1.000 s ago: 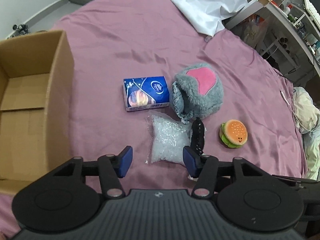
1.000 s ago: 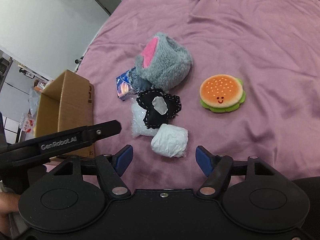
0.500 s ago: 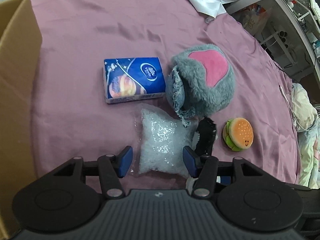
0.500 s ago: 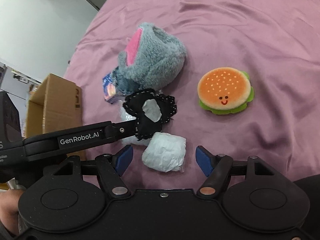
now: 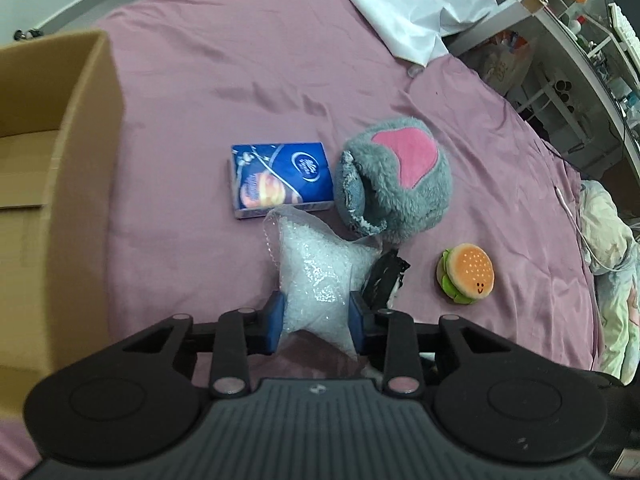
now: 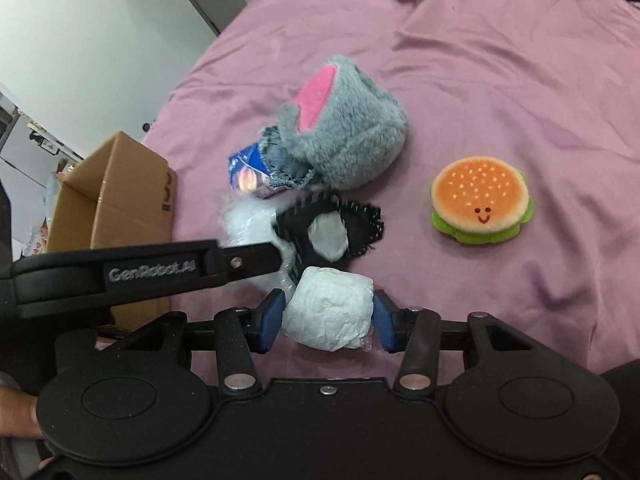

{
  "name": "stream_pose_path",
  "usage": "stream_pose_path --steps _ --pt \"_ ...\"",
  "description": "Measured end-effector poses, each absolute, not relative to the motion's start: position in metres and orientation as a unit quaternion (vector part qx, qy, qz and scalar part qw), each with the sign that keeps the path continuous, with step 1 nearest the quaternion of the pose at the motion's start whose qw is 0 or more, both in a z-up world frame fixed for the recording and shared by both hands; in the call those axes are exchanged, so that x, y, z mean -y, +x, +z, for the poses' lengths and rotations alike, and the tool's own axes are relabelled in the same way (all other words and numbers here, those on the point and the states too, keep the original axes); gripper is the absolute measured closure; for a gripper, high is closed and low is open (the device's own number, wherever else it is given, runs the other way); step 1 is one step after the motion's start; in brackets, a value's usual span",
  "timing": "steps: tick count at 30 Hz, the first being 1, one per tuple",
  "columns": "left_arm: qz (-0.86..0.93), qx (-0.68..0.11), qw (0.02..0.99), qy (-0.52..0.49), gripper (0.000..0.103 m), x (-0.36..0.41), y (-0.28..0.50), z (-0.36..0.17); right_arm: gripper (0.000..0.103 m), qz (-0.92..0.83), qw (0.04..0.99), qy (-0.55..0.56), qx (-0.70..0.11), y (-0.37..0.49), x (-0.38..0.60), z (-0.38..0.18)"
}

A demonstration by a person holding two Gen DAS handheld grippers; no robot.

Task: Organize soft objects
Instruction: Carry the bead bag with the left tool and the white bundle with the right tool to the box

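Note:
My left gripper (image 5: 316,314) is shut on a clear bag of white pellets (image 5: 316,272), squeezing its near end. My right gripper (image 6: 328,316) is shut on a white wrapped soft packet (image 6: 328,310). On the purple bedsheet lie a grey plush with a pink patch (image 5: 394,178), a blue tissue pack (image 5: 280,178), a black fabric piece with a grey patch (image 6: 332,230) and a burger plush (image 6: 482,200). The left gripper's finger (image 6: 160,270) crosses the right wrist view over the pellet bag (image 6: 248,224).
An open cardboard box (image 5: 52,168) stands at the left of the bed; it also shows in the right wrist view (image 6: 116,200). A white sheet (image 5: 404,4) lies at the far side. Shelves and clutter (image 5: 580,40) stand beyond the bed's right edge.
Both grippers moved forward and closed: the left onto the pellet bag, which now bunches between the pads, and the right onto the white packet.

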State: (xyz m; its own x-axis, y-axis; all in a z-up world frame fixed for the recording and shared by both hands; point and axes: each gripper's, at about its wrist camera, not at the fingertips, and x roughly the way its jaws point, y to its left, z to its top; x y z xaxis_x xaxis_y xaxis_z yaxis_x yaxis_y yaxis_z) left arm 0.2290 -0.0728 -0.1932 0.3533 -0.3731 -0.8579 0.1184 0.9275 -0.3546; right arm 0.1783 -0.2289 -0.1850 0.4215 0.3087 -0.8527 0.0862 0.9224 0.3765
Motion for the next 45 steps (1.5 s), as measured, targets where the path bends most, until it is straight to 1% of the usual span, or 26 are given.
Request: stream_pose_path --steps 5,9,21,32,45 --pt "-0.116 -0.534 0.830 -0.112 0.071 0.066 0.213 -0.172 0.056 0.081 0.826 0.207 -0.518 0.173 0.234 -0.172" --pt "-0.104 -0.514 0.844 -0.108 0.071 0.060 0.199 -0.151 0.056 0.089 0.845 0.193 -0.491 0.163 0.229 -0.156" --pt "-0.070 -0.472 0.873 -0.101 0.071 0.030 0.159 -0.103 0.056 0.081 0.869 0.190 -0.449 0.136 0.229 -0.122" --pt "-0.050 -0.438 0.890 -0.112 0.071 -0.002 0.143 -0.070 0.056 0.093 0.892 0.185 -0.401 0.132 0.216 -0.079" --pt "-0.031 -0.410 0.904 -0.119 0.071 -0.032 0.137 -0.047 0.056 0.116 0.904 0.173 -0.372 0.136 0.179 -0.049"
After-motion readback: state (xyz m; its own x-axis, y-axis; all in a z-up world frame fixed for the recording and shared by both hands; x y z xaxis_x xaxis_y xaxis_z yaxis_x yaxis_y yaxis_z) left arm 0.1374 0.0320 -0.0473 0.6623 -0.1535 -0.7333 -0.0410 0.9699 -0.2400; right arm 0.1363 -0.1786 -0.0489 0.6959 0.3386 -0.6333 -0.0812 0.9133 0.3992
